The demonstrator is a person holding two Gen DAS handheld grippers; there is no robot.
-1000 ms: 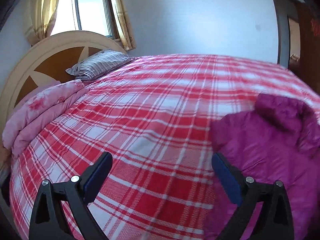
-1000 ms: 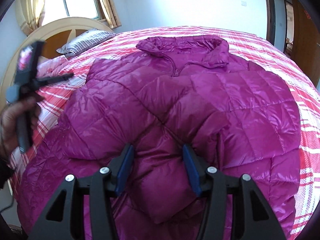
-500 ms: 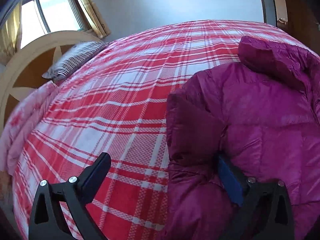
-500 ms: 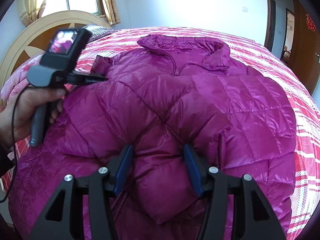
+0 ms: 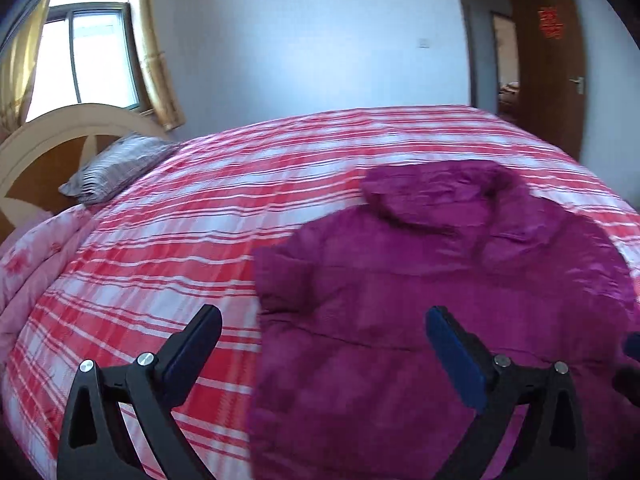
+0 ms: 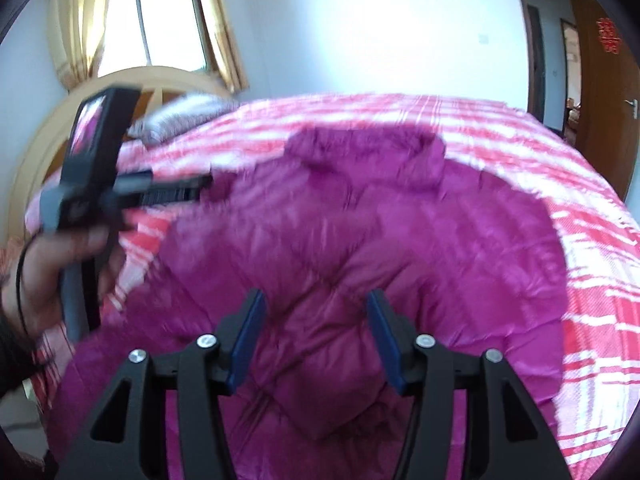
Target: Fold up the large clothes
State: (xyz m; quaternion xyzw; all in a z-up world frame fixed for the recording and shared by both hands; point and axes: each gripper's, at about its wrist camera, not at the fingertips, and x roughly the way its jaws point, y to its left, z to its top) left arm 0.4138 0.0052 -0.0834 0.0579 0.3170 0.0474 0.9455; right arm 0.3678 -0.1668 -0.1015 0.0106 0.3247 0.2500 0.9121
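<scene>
A magenta puffer jacket (image 5: 440, 272) lies front up on the red plaid bed, collar toward the far side; it fills most of the right wrist view (image 6: 400, 240). My left gripper (image 5: 320, 328) is open wide over the jacket's left edge, one finger above the bedspread, the other above the jacket, gripping nothing. In the right wrist view this left gripper (image 6: 192, 190) is held by a hand (image 6: 48, 280) near the left shoulder. My right gripper (image 6: 316, 320) has a folded sleeve (image 6: 316, 380) bunched between its blue pads, and its jaws are closing on it.
The red plaid bedspread (image 5: 180, 248) covers the whole bed. A striped pillow (image 5: 116, 168) and a rolled pink quilt (image 5: 32, 264) lie by the cream headboard (image 5: 48, 140) at the left. A window is behind it; a brown door (image 5: 552, 60) stands at the far right.
My left gripper pulled back from the jacket's shoulder and now hovers over its left edge, still open. My right gripper rose a little with the sleeve between its pads.
</scene>
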